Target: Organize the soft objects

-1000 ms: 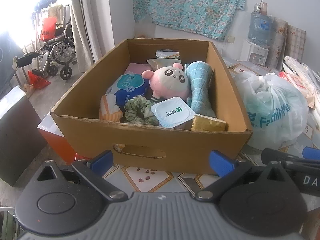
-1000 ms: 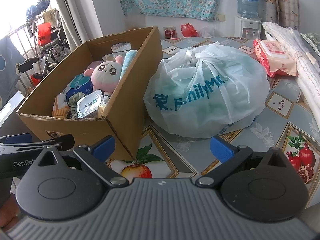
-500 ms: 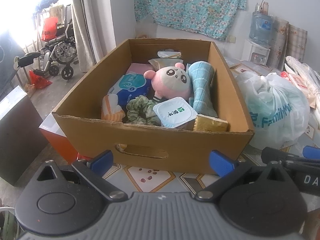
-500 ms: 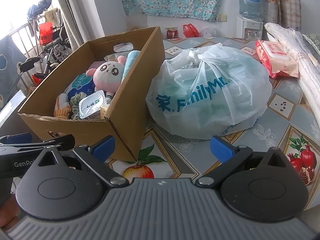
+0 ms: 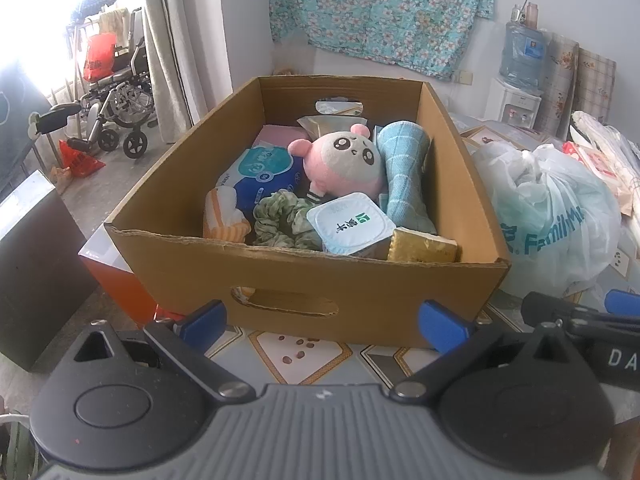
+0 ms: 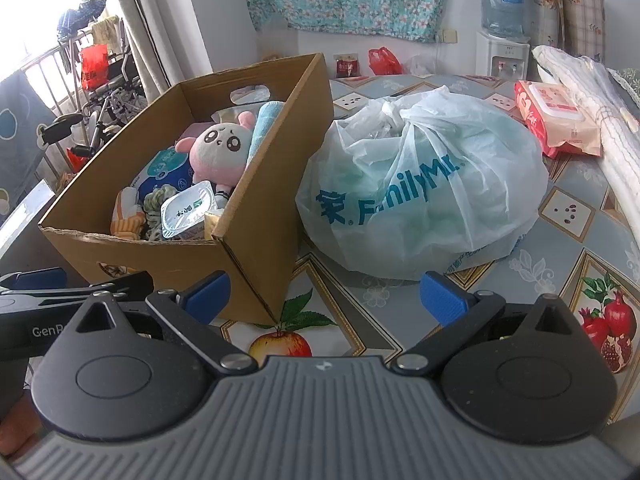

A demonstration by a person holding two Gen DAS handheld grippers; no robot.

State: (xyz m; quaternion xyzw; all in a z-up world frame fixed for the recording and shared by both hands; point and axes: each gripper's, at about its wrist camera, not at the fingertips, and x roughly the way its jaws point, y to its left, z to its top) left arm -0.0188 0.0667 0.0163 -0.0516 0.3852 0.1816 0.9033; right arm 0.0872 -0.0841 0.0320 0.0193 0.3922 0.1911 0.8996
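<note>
Tabletop box (image 5: 304,280) beyond left hand-held gripper (image 5: 324,322)

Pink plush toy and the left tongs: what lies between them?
Left wrist view: the scrunchie, sealed cup and the box's near wall.

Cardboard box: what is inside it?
The box holds a pink plush, a rolled blue towel, a green scrunchie, a sealed cup, a blue packet and an orange striped item. Whatever lies beneath them is covered.
</note>
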